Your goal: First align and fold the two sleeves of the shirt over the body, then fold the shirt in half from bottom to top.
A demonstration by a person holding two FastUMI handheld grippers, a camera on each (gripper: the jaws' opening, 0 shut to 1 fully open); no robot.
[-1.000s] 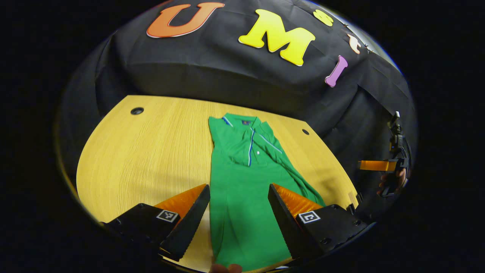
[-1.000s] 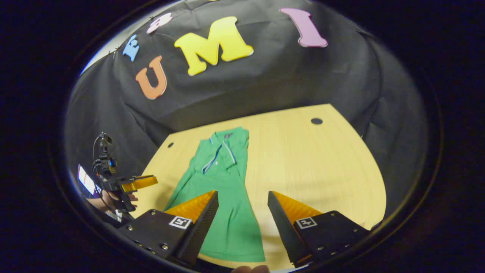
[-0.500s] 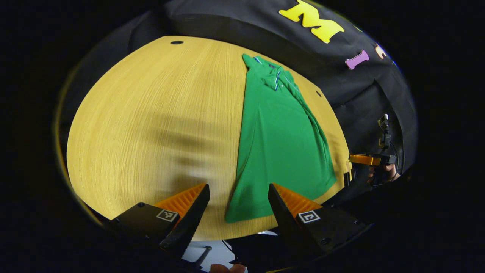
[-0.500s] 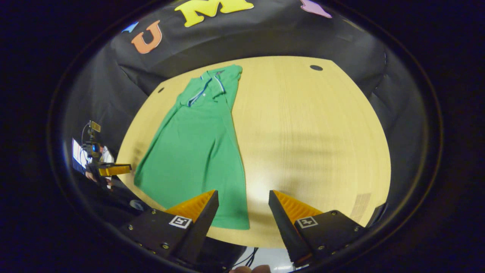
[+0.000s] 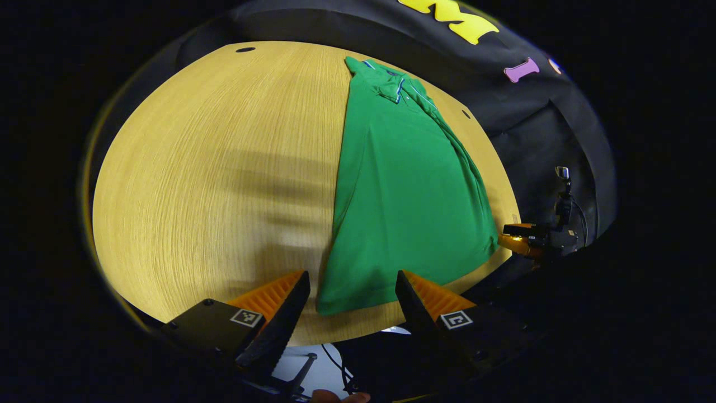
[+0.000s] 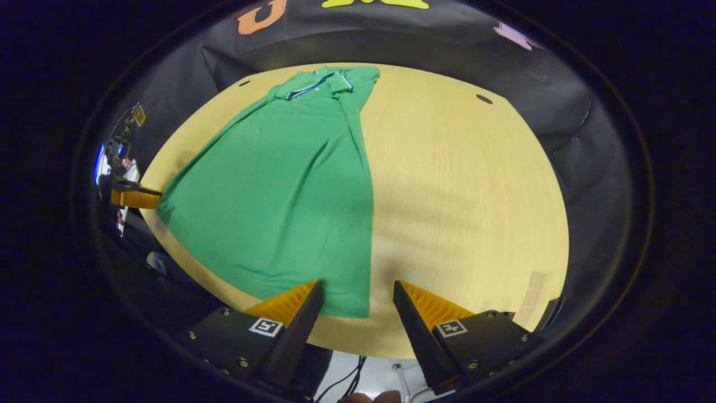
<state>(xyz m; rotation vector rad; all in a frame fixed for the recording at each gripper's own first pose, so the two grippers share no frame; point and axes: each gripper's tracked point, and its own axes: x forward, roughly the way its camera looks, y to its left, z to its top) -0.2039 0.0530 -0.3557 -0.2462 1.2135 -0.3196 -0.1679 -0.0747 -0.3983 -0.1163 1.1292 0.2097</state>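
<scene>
Lying flat on the table point(image 5: 212, 168), collar at the far edge, the shirt point(image 5: 403, 184) has both sleeves folded in. Left gripper point(image 5: 351, 296) and right gripper point(image 6: 353, 305), jaws wide and empty, hover by the 2 hem corners; next move, judged: pinch corners, carry hem to collar

Left claw point(image 5: 352, 285) and right claw point(image 6: 357, 294) both gape wide, fingers parted, gripping nothing.
</scene>
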